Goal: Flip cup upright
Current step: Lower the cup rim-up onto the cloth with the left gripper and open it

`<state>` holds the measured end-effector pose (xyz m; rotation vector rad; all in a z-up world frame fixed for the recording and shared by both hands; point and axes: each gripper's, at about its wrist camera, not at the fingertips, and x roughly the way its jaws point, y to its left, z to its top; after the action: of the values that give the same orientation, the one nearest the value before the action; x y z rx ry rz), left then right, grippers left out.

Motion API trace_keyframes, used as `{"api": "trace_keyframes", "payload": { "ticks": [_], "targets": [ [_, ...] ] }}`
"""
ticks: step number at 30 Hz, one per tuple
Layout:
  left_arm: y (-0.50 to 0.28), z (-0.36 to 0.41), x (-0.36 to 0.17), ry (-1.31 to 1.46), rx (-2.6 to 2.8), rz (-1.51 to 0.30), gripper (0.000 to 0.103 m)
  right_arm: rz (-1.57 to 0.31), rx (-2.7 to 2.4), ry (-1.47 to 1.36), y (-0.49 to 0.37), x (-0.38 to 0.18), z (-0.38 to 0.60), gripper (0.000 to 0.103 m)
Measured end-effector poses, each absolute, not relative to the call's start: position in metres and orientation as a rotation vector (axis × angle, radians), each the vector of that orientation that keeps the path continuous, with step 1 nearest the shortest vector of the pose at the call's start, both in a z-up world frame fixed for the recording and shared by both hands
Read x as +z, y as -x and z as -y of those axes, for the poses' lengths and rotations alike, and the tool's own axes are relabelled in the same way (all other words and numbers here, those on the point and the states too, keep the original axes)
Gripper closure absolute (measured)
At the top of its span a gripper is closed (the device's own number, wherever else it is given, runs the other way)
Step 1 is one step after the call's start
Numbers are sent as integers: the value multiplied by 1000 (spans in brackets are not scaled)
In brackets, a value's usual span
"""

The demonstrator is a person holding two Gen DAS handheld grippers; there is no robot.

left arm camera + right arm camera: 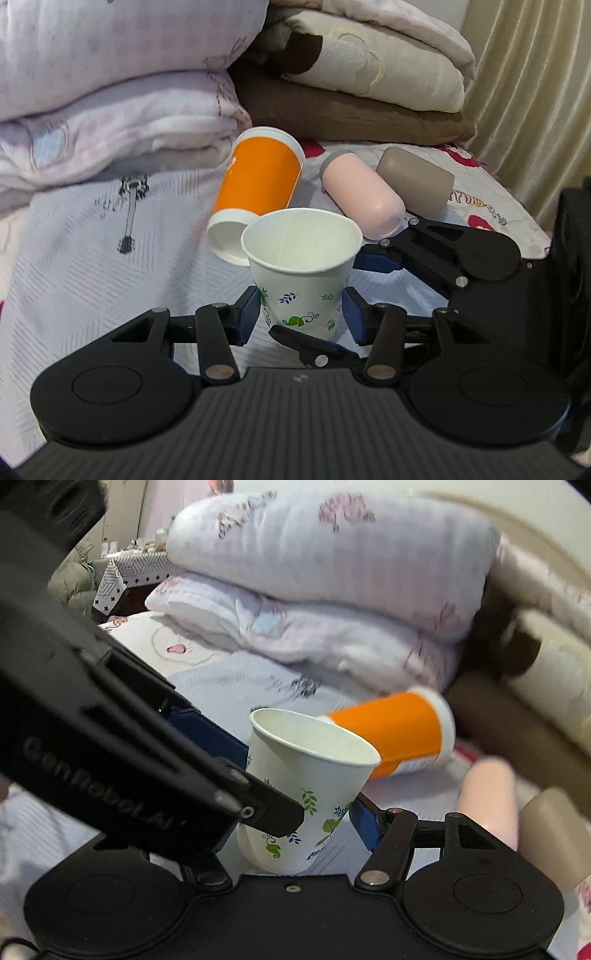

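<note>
Two handheld grippers close in on a white paper cup point(301, 273) printed with green and blue leaves, which stands mouth-up on the patterned bedsheet point(85, 236). The left gripper point(301, 314) brackets the cup's lower wall, its blue pads point(248, 314) just beside the paper on either side with slivers of gap showing, so the claw reads as released rather than clenched. The right gripper point(295, 819) reaches in from the cup's right side, one blue pad point(364, 823) near the wall, the opposite finger hidden behind the left gripper's black arm; whether it grasps the cup cannot be told. Directly behind the cup lies an orange tumbler point(258, 188) on its side, its open white rim nearly touching the cup's lip. Right of the tumbler rest a pink capsule-shaped container point(364, 194) and a taupe one point(415, 181), side by side. Folded quilts point(122, 85) and a brown-and-cream blanket stack point(354, 85) rise behind the cup.
</note>
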<state>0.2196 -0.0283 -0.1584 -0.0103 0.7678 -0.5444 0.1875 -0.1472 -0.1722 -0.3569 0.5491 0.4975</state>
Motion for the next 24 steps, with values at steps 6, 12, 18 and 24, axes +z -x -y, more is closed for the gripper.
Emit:
{"api": "trace_keyframes", "payload": {
  "ticks": [6, 12, 18, 24],
  "targets": [
    [-216, 34, -165, -43, -531, -751, 54, -406, 459, 475, -175, -190, 140, 33],
    [-211, 37, -166, -68, -543, -754, 53, -468, 459, 374, -183, -185, 147, 33],
    [-208, 40, -168, -97, -536, -768, 45, -508, 479, 383, -177, -183, 144, 31],
    [-206, 35, -166, -49, -521, -835, 41, -543, 494, 381, -168, -180, 144, 23]
  ]
}}
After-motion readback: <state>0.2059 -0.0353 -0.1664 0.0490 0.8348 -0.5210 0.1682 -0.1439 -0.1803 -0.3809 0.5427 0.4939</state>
